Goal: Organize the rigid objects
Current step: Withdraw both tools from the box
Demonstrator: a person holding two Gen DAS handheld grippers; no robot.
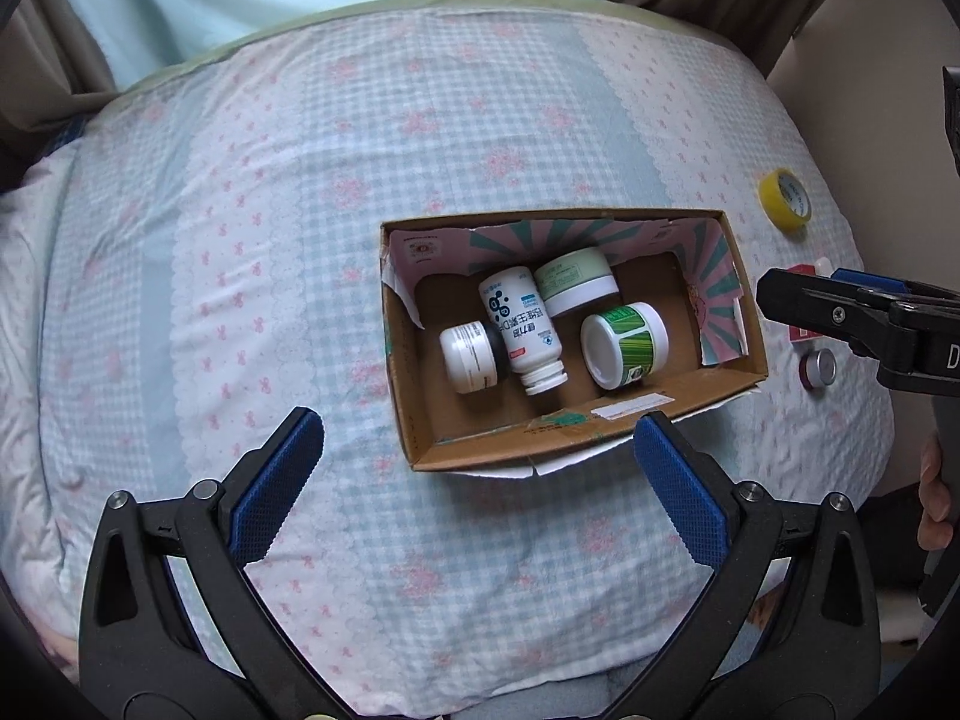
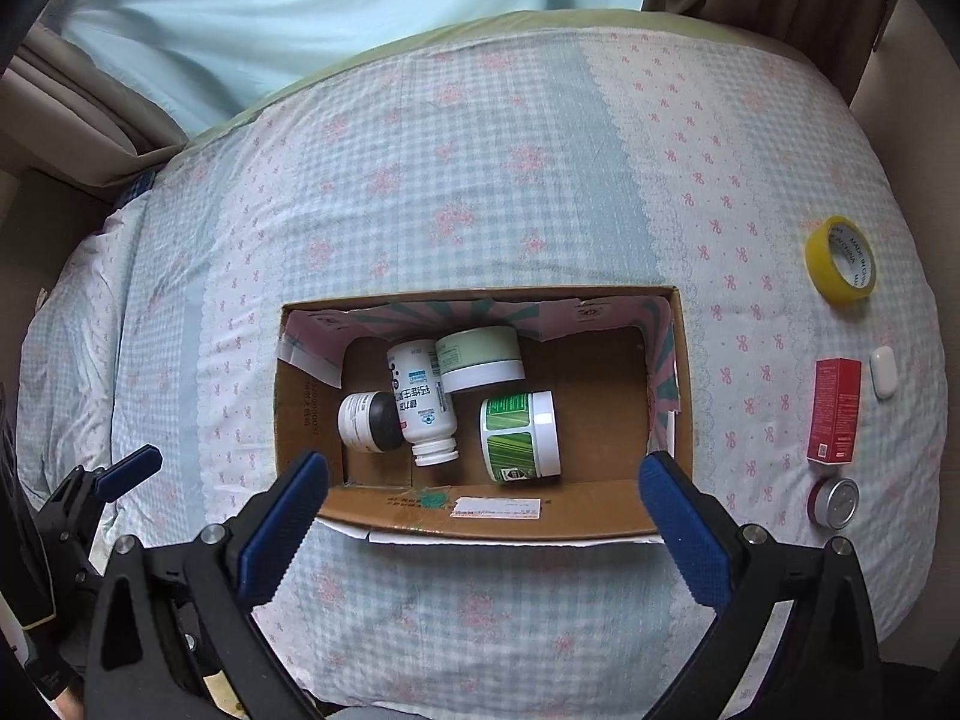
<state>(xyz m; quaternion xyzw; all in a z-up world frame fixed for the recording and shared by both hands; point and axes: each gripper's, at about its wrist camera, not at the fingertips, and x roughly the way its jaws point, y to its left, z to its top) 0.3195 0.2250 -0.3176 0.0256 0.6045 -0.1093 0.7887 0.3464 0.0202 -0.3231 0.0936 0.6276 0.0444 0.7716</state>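
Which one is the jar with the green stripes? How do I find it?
Look inside the cardboard box on the bed. Four containers lie there; the jar lies alone on the right side, on its side. Only it has a green striped label and white lid.

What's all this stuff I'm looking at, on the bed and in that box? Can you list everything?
Box: 1, brown cardboard, open, on the bedspread.
Bottle: 1, white, lying in the box.
Small jar: 1, white with black end, on its side left of the bottle.
Pale jar: 1, pale green and white, at the box's far wall.
Green jar: 1, white with green label, on its side right of the bottle.
Tape: 1 roll, yellow, right of the box.
Carton: 1, red, right of the box.
White case: 1, beside the carton.
Tin: 1, round, silver lid, below the carton.
Bedspread: 1, blue-white check with pink flowers.
Left tongs: open, empty.
Right tongs: open, empty.
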